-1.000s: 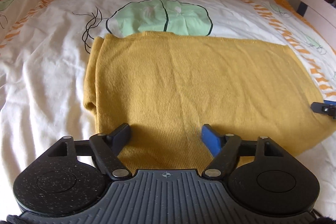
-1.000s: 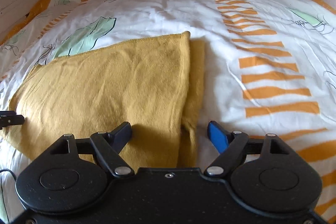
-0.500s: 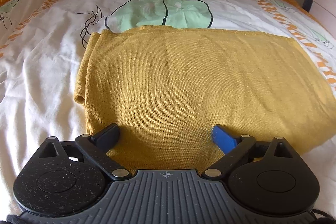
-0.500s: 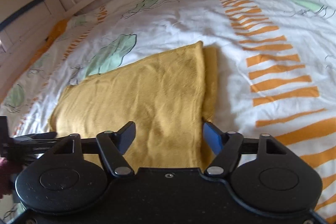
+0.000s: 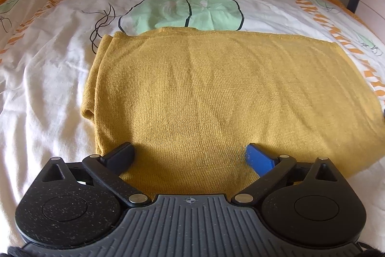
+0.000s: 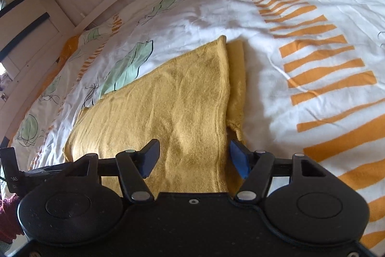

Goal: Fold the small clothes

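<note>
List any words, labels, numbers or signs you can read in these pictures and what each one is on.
"AS" in white letters: on the black part of the left gripper at the picture's left edge, cut off, the rest unreadable.
Crosshair mark, no letters: on the left gripper's grey ribbed body.
Nothing written on the yellow garment or the bedcover.

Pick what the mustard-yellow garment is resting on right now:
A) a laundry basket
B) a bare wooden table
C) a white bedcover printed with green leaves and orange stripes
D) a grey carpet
C: the yellow garment lies flat on the white bedcover, a green leaf print just beyond its far edge.
</note>
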Action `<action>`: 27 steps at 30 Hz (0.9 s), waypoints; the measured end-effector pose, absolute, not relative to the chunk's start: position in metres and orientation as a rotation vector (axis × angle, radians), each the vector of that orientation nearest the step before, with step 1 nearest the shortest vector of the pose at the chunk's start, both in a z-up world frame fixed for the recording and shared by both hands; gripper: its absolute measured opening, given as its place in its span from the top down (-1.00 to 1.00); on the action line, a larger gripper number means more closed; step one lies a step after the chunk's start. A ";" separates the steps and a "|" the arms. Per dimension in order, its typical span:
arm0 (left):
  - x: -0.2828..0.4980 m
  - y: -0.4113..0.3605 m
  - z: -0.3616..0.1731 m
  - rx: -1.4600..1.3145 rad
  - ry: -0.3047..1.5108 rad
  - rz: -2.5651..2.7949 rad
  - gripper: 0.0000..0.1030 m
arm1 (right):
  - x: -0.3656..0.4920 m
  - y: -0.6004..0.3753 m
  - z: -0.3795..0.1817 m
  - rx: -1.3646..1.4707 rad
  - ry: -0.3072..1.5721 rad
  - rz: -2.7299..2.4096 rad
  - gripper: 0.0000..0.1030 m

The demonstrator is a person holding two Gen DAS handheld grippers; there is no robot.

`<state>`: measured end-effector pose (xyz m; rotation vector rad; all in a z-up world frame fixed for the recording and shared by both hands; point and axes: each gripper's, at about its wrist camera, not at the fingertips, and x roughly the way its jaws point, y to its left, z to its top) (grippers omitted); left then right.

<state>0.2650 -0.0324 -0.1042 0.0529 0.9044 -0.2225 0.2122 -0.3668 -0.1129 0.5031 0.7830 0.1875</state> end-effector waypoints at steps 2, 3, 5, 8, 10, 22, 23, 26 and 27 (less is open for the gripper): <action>0.267 -0.032 -0.103 0.051 0.913 -0.228 -0.96 | 0.215 -0.367 -0.116 0.500 0.794 0.187 -0.32; 0.268 -0.031 -0.102 0.050 0.919 -0.232 -0.96 | 0.215 -0.367 -0.117 0.503 0.798 0.187 -0.31; 0.269 -0.031 -0.100 0.052 0.928 -0.243 -0.95 | 0.217 -0.369 -0.117 0.517 0.803 0.188 -0.21; 0.271 -0.027 -0.093 0.030 0.934 -0.251 -0.94 | 0.218 -0.371 -0.118 0.531 0.825 0.183 0.29; 0.270 -0.026 -0.087 0.002 0.926 -0.243 -0.93 | 0.218 -0.372 -0.118 0.531 0.838 0.190 0.75; 0.263 -0.059 -0.088 0.033 0.994 -0.276 -0.94 | 0.209 -0.384 -0.111 0.463 0.852 0.113 0.62; 0.263 -0.061 -0.094 0.047 1.006 -0.265 -0.95 | 0.210 -0.382 -0.109 0.451 0.850 0.110 0.61; 0.258 -0.068 -0.099 0.086 0.982 -0.244 -0.99 | 0.210 -0.381 -0.106 0.448 0.845 0.106 0.06; 0.258 -0.069 -0.099 0.087 0.980 -0.235 -0.99 | 0.210 -0.382 -0.106 0.458 0.844 0.102 -0.33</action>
